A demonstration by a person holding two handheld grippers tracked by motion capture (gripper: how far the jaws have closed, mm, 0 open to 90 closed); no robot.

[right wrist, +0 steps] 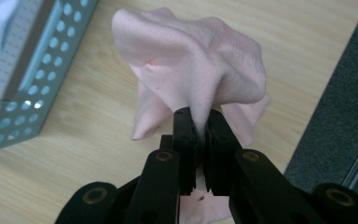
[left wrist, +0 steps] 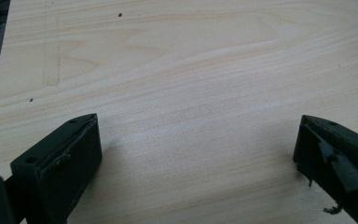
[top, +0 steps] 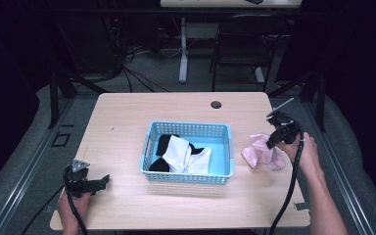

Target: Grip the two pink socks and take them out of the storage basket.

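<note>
Pink cloth (right wrist: 191,60) sits pinched between the jaws of the right gripper (right wrist: 198,128), which are clenched on a fold of it; the right gripper view shows the bunched fabric rising from the pads and spreading over the wooden table (right wrist: 74,154), a detail that the high view is too coarse to give. From above, the cloth (top: 260,152) lies just to the right of the blue basket (top: 188,177), apart from its wall, with the right gripper (top: 272,142) and the hand (top: 306,152) on its far side from the basket. Its lower folds seem to rest on the table, though the high view is too small to be sure.

Well to the left of the basket, near the table's front edge, the left gripper (top: 103,181) rests low; its own view shows the jaws spread wide with bare wood (left wrist: 191,93) between them, grasping nothing.

Inside the basket lie white and black garments (top: 183,154). Beyond the basket, a round hole (top: 216,104) marks the table's far edge, and farther back stands a dark chair (top: 245,44).
</note>
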